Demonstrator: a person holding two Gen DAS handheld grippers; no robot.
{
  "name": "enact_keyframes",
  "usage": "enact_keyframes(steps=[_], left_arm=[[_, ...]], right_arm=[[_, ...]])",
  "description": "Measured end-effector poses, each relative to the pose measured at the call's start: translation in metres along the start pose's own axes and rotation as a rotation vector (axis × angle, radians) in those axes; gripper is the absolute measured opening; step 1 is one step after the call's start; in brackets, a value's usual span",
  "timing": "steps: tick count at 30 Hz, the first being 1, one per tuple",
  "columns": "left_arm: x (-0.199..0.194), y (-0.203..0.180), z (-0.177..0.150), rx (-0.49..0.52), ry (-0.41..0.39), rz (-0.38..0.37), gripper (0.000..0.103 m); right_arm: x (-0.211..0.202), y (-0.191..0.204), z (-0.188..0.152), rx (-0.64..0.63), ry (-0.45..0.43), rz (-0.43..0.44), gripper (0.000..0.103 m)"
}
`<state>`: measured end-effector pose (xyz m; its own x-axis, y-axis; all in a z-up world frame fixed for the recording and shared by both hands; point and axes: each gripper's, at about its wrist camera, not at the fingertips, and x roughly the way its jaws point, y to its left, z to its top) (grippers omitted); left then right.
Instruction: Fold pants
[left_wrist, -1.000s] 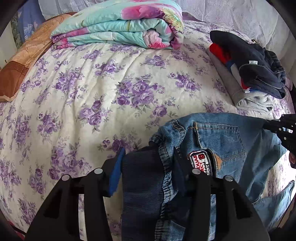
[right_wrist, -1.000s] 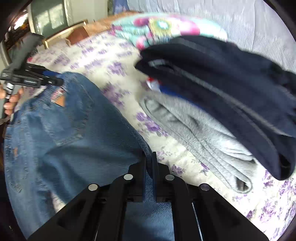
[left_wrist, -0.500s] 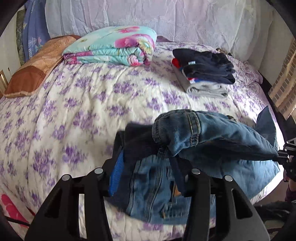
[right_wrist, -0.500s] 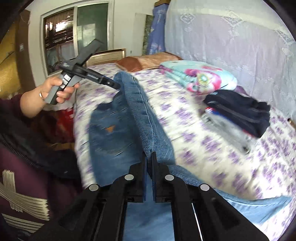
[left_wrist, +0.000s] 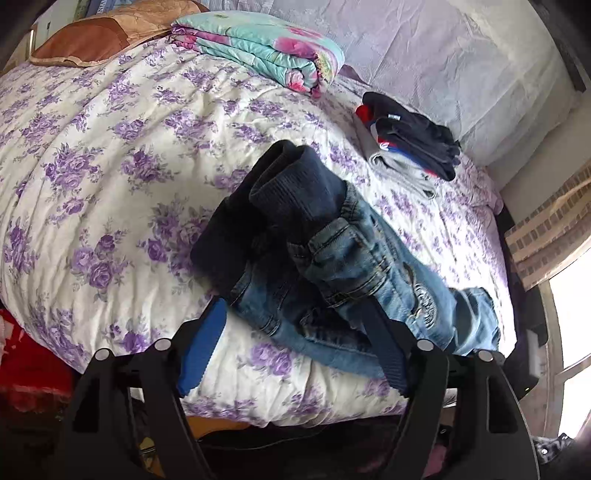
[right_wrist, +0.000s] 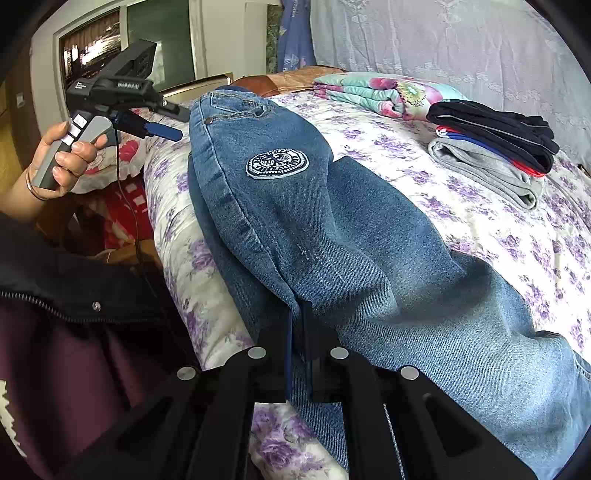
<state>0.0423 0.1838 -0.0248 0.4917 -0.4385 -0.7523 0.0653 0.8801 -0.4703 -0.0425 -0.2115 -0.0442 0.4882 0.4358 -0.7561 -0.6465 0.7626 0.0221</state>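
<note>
Left tongs (left_wrist: 295, 354) now released, jeans (left_wrist: 351, 266) dropped on bed (left_wrist: 110, 147); right tongs (right_wrist: 298, 354) still clenched on denim. First fold laid.

Black tool (right_wrist: 299, 332), silver screws, blue pads (left_wrist: 202, 349), maroon sleeve (right_wrist: 74, 369).

A bed (left_wrist: 110, 155) in purple-flowered bedding lies ahead of the tongs, backed by a pale lace curtain (right_wrist: 424, 40). Daylight enters through a window (left_wrist: 572, 317) at right; another window (right_wrist: 110, 40) sits far left.
</note>
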Motion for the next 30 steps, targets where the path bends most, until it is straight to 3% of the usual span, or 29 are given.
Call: enact_keyframes(steps=[7, 11, 12, 14, 17, 20, 23, 25, 26, 29, 30], left_arm=[[0.006, -0.009, 0.014, -0.027, 0.011, -0.036, 0.077], [0.038, -0.003, 0.019, -0.050, 0.087, 0.039, 0.077], [0.040, -0.001, 0.022, -0.064, 0.079, 0.033, 0.072], [0.040, -0.005, 0.031, -0.073, 0.063, -0.027, 0.047], [0.023, -0.020, 0.039, -0.029, -0.021, -0.018, 0.031], [0.011, -0.023, 0.030, -0.013, -0.074, 0.005, 0.031], [0.027, 0.000, 0.008, -0.047, -0.053, 0.051, 0.032], [0.047, 0.019, -0.008, -0.069, -0.023, 0.064, 0.035], [0.046, 0.022, -0.014, -0.057, -0.055, 0.040, 0.035], [0.036, 0.016, -0.016, -0.006, -0.056, 0.035, 0.035], [0.030, 0.015, -0.016, 0.002, -0.050, 0.025, 0.035]], right_arm=[[0.012, -0.002, -0.005, 0.056, -0.015, 0.007, 0.007], [0.015, -0.005, -0.004, 0.084, -0.010, 0.024, 0.007], [0.015, -0.005, -0.005, 0.080, -0.010, 0.023, 0.007], [0.015, -0.003, -0.004, 0.069, -0.011, 0.015, 0.007], [0.003, -0.003, 0.007, 0.059, -0.049, 0.007, 0.006], [-0.010, 0.001, 0.015, 0.033, -0.094, -0.014, 0.006], [0.006, 0.004, 0.007, 0.044, -0.041, -0.013, 0.008], [0.026, 0.006, -0.003, 0.064, 0.024, -0.014, 0.012], [0.026, 0.007, -0.006, 0.070, 0.007, -0.022, 0.017], [0.014, 0.008, -0.004, 0.110, -0.026, 0.017, 0.051], [0.004, 0.008, -0.003, 0.123, -0.052, 0.012, 0.051]])
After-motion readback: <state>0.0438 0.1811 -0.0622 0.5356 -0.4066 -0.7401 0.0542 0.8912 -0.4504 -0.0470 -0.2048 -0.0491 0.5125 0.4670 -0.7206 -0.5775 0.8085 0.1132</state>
